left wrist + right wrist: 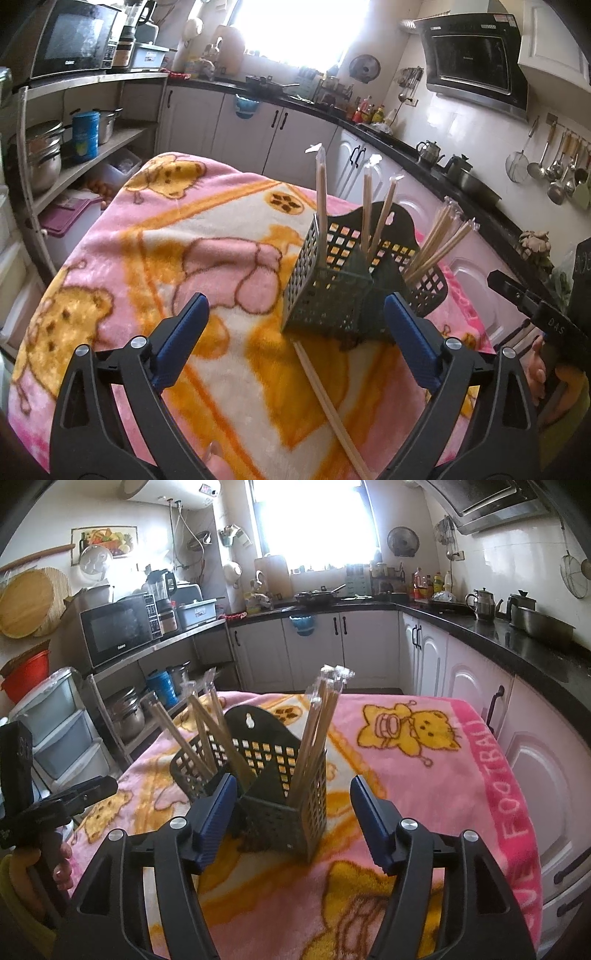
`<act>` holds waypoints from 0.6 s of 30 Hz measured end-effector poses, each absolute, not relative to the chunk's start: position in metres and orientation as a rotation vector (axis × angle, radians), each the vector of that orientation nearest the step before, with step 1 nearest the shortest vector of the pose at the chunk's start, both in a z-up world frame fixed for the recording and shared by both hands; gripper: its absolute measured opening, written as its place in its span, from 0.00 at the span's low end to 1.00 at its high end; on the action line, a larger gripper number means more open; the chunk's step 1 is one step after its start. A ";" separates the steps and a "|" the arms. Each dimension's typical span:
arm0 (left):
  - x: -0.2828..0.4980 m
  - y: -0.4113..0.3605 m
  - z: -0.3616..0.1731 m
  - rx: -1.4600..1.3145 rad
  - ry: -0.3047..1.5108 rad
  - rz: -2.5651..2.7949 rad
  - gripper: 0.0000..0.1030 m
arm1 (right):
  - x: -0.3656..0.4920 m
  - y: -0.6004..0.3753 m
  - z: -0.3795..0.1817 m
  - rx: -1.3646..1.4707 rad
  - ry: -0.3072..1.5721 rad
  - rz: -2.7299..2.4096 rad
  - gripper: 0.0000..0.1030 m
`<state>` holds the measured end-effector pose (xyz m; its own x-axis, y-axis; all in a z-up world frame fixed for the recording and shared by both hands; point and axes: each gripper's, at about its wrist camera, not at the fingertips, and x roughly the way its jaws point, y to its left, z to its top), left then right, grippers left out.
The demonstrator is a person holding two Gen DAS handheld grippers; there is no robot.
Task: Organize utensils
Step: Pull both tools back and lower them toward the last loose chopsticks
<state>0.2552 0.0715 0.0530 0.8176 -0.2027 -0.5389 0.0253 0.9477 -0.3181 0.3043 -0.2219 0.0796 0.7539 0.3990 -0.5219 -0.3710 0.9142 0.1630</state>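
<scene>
1. Left wrist view: the left gripper [295, 343] hovers over a table draped in a pink and orange cartoon blanket [155, 258]. Its blue-padded jaws stand wide apart and hold nothing.
2. Just ahead stands a black perforated utensil holder [328, 291] with separate compartments. Wrapped disposable chopsticks [321, 195] stand upright in it, and a second bundle [439, 243] leans out to the right.
3. One loose wrapped chopstick pair [332, 406] lies flat on the blanket, its far tip touching the holder's base, running back between the jaws.
4. Right wrist view: the right gripper [291, 819] faces the same utensil holder [291, 808] from the other side. Its jaws are also wide apart and empty, framing the holder's near corner.
5. Chopsticks [317, 720] stand bundled in the right compartment; others [199, 727] fan out to the left.
6. Handling, as a judgement: the loose pair looks light, stiff and slim, with a slippery wrapper. Pinching near its middle should keep it level; the soft blanket may let it sink and resist pickup.
</scene>
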 end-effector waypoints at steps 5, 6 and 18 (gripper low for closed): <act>0.247 0.070 0.046 -0.308 0.617 -0.118 0.84 | 0.298 -0.224 0.073 0.054 0.598 0.422 0.60; 0.246 0.069 0.044 -0.308 0.620 -0.119 0.84 | 0.296 -0.225 0.071 0.054 0.602 0.422 0.60; 0.241 0.049 0.025 -0.300 0.657 -0.149 0.84 | 0.277 -0.237 0.049 0.047 0.651 0.407 0.60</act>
